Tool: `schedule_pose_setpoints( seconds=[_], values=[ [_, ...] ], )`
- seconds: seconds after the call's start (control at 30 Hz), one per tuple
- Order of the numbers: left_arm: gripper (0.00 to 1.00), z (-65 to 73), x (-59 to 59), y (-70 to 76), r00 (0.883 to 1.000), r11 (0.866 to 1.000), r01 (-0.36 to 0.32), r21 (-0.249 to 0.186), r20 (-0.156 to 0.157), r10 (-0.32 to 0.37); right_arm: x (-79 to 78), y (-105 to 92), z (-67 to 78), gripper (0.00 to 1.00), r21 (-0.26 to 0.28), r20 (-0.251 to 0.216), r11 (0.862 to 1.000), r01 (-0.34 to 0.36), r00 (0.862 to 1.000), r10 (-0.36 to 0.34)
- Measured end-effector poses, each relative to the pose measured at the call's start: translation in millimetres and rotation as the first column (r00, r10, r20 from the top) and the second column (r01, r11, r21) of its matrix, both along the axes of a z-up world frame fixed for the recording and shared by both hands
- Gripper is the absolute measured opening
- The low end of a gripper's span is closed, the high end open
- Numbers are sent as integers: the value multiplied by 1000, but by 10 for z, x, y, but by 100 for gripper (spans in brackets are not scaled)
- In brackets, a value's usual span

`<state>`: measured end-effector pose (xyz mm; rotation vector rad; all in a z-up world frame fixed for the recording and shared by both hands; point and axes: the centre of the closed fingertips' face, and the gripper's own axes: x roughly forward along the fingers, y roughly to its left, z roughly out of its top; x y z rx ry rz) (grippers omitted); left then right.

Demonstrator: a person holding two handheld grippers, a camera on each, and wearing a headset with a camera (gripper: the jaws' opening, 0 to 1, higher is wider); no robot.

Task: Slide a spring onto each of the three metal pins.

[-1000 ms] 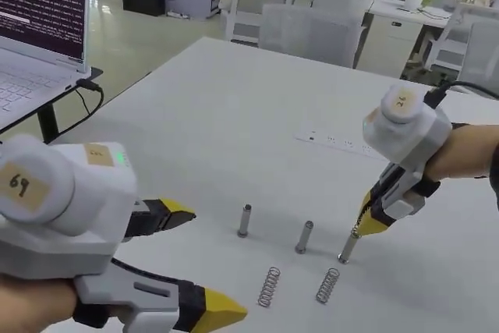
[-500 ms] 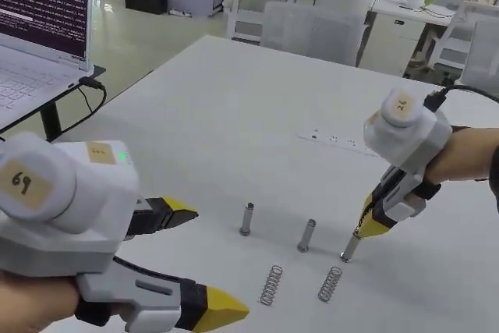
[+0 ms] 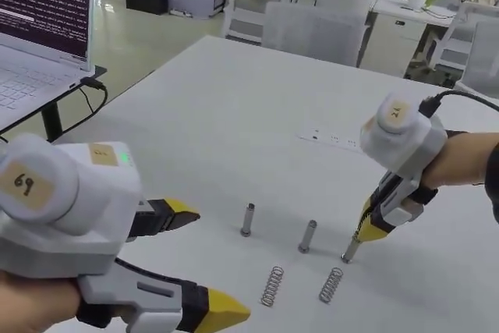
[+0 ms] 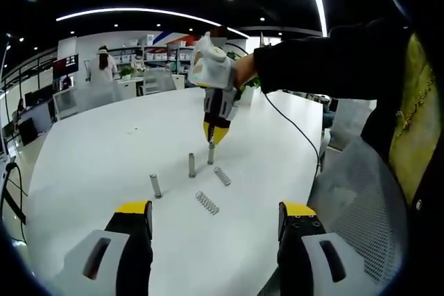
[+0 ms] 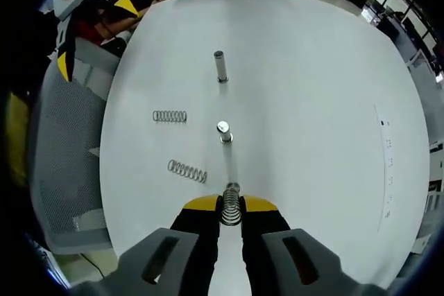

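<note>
Three metal pins stand upright in a row on the white table: left pin (image 3: 247, 220), middle pin (image 3: 307, 236), right pin (image 3: 350, 249). My right gripper (image 3: 367, 232) points down at the right pin's top, shut on a spring (image 5: 230, 207) held between its yellow tips. The pin's lower part shows bare below the tips. Two loose springs (image 3: 271, 286) (image 3: 330, 285) lie in front of the pins. My left gripper (image 3: 207, 263) hovers open at the near left, nothing between its jaws. The left gripper view has the pins (image 4: 192, 164) and lying springs (image 4: 207, 202) ahead.
An open laptop (image 3: 39, 29) sits on a stand at the far left with a cable. A flush socket strip (image 3: 335, 139) lies in the table behind the pins. Chairs (image 3: 312, 33) stand along the far edge, a person beyond them.
My right gripper has sunk slightly over the right pin with the spring. The left gripper, pins and loose springs have stayed put.
</note>
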<state>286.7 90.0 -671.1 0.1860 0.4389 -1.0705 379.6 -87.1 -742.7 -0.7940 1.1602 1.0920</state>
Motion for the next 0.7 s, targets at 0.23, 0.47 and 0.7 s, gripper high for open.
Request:
schedule_pose_setpoints(
  seconds=[0.23,0.47,0.7],
  values=[
    [70,-3,0,5,1000,1000,-1,0,0,1,-2,10,-42,9,-9,-1,1000,-2,1000,2],
    [70,-3,-5,0,1000,1000,0,-1,-1,0,30,0,-112,9,-15,-1,1000,-4,1000,4],
    [70,-3,-4,-1,1000,1000,0,0,0,0,56,-13,-219,9,-25,0,1000,-2,1000,2]
  ],
)
